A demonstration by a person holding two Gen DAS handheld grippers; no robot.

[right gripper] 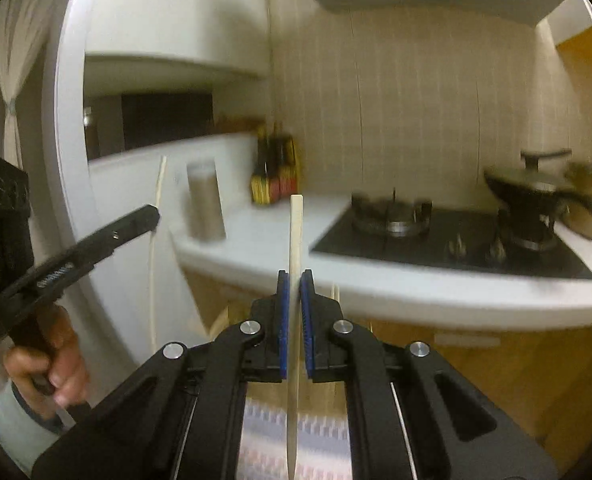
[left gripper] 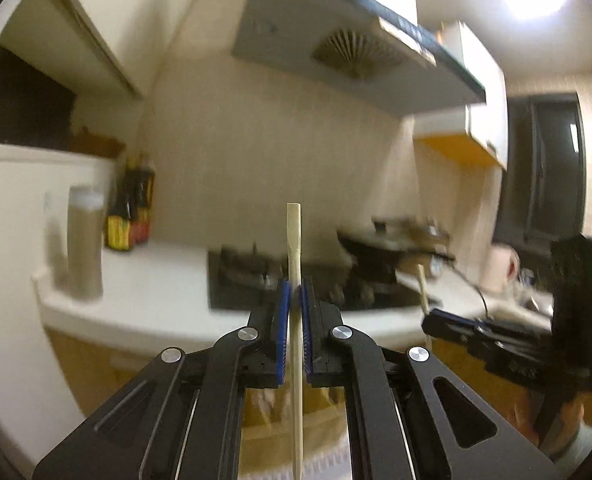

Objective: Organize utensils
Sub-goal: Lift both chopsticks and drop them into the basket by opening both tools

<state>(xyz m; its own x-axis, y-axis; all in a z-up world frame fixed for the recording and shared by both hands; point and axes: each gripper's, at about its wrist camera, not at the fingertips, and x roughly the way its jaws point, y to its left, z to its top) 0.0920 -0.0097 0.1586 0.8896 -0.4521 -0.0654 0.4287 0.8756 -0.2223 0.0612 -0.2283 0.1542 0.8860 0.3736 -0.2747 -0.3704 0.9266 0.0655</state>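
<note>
Above the counter edge, both grippers are clamped tight, each on one upright chopstick: left gripper on its chopstick, right gripper on the other chopstick. Likely held vertical to drop tip-first into a holder.

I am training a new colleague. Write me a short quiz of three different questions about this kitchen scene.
1. True or false: the left gripper is shut on a chopstick.
2. What does the right gripper hold? A) a spoon B) a chopstick C) nothing
3. Fill in: on the black stove, the dark wok stands on the ____ burner in the right wrist view.

Key: 1 true; 2 B; 3 right
</note>
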